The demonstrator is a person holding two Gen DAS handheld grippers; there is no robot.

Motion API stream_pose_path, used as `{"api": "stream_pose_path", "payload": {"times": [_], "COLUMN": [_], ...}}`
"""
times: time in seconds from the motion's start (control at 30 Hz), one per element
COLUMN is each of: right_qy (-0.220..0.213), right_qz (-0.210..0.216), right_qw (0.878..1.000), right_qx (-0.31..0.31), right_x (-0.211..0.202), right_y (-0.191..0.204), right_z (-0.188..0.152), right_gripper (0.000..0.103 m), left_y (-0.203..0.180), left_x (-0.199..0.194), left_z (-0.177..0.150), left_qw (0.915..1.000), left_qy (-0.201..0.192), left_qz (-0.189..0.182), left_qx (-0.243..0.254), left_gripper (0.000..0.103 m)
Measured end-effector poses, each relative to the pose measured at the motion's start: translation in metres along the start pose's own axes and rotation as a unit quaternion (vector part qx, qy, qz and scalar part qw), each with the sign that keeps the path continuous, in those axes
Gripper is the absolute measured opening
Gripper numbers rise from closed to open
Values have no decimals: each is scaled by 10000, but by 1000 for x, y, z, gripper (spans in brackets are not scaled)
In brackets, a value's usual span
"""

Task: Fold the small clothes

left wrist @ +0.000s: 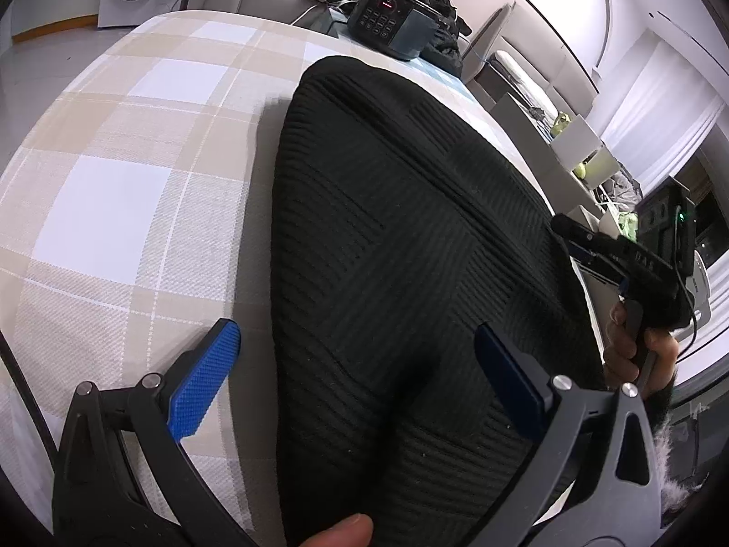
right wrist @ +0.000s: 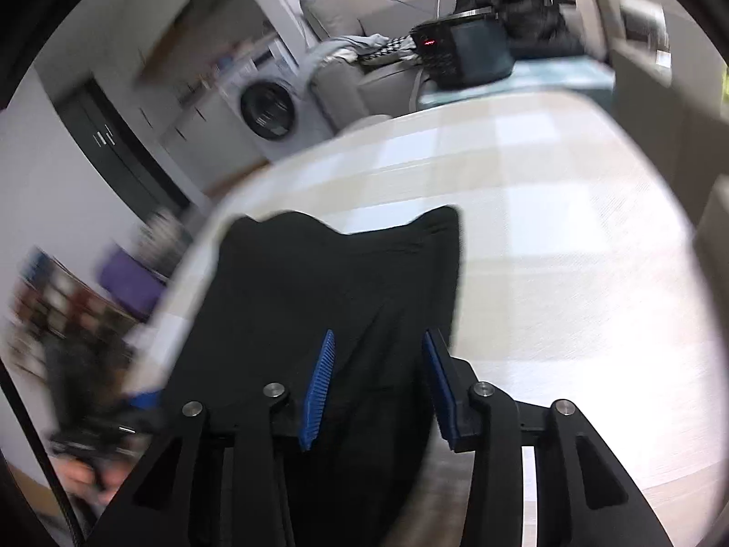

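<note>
A black ribbed knit garment (left wrist: pixel 410 246) lies spread on the table under its beige-and-white checked cloth (left wrist: pixel 118 173), running lengthwise away from the person and close to the table's right edge. The left gripper (left wrist: pixel 357 374) hangs low over the near end with its blue-padded fingers (left wrist: pixel 205 378) spread wide, released and holding nothing; one pad sits over the checked cloth, the other over the knit. The right gripper (right wrist: pixel 378 387) looks down the garment from another end, its jaws part-way apart with dark cloth between them, though I judge it not yet clamped (the view is smeared with motion, so that is a guess, and whether the pads touch the fabric I cannot tell). The risks, as I see them: a thick, springy knit like this may bunch, so a pinch could catch only the top layer and leave the underside behind, giving a crooked fold. If the right gripper moves fast, as the blur suggests, it could drag the whole piece toward the table's edge. If the two sides lift unevenly, the hem will skew. The black keypad appliance with a red display (left wrist: pixel 392 23) stands well apart at the far end, unlikely to interfere.
</note>
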State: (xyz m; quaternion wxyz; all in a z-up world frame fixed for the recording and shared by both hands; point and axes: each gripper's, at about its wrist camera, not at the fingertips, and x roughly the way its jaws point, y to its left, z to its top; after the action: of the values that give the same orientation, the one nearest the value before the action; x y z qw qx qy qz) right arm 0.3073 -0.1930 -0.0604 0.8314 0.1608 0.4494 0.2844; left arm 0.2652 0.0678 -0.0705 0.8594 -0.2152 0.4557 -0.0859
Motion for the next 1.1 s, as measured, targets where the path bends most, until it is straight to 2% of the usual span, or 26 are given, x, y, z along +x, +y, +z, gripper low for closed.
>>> {"api": "stream_pose_path", "payload": {"times": [0.1, 0.17, 0.23, 0.27, 0.33, 0.37, 0.43, 0.5, 0.67, 0.83, 0.9, 1.0, 1.1], "right_qy": [-3, -159, -197, 19, 564, 914, 1175, 1263, 1098, 477, 361, 529, 579], "right_qz": [128, 101, 357, 654, 1036, 1087, 868, 798, 892, 879, 614, 486, 149], "right_qw": [9998, 9995, 9949, 9878, 9764, 9696, 9649, 9654, 9719, 9846, 9893, 9872, 9850], "right_qx": [163, -241, -927, -1412, -1806, -1991, -2184, -2138, -1880, -1435, -1272, -1427, -1620], "right_x": [9, 8, -1, -2, 4, 11, 21, 27, 17, -9, -9, 3, 12], "right_y": [1, 20, 50, 72, 93, 102, 107, 103, 95, 79, 71, 74, 80], "right_z": [3, 2, -5, -13, -26, -36, -50, -56, -51, -29, -21, -20, -19], "right_gripper": [41, 29, 25, 25, 25, 28, 34, 36, 40, 41, 42, 43, 43], "left_y": [-1, 0, 1, 2, 1, 1, 1, 0, 0, 2, 1, -1, 0], "left_x": [1, 1, 0, 0, -1, -1, -1, -1, -3, -3, -3, -2, -2], "left_z": [2, 2, 1, 1, 0, 0, 0, 0, -1, -1, -1, -1, 0], "left_qw": [10000, 10000, 10000, 10000, 10000, 10000, 10000, 10000, 10000, 9999, 9999, 9999, 9999], "left_qy": [12, 5, 9, 5, 6, 5, 4, 5, 16, 16, 25, 41, 50], "left_qz": [14, 22, 30, 31, 59, 68, 70, 74, 83, 97, 111, 130, 136], "left_qx": [24, 10, -7, -7, 5, 0, -27, -36, 0, -22, -11, 11, 9], "left_gripper": [102, 102, 102, 102, 102, 102, 102, 102, 102, 102, 102, 102, 102]}}
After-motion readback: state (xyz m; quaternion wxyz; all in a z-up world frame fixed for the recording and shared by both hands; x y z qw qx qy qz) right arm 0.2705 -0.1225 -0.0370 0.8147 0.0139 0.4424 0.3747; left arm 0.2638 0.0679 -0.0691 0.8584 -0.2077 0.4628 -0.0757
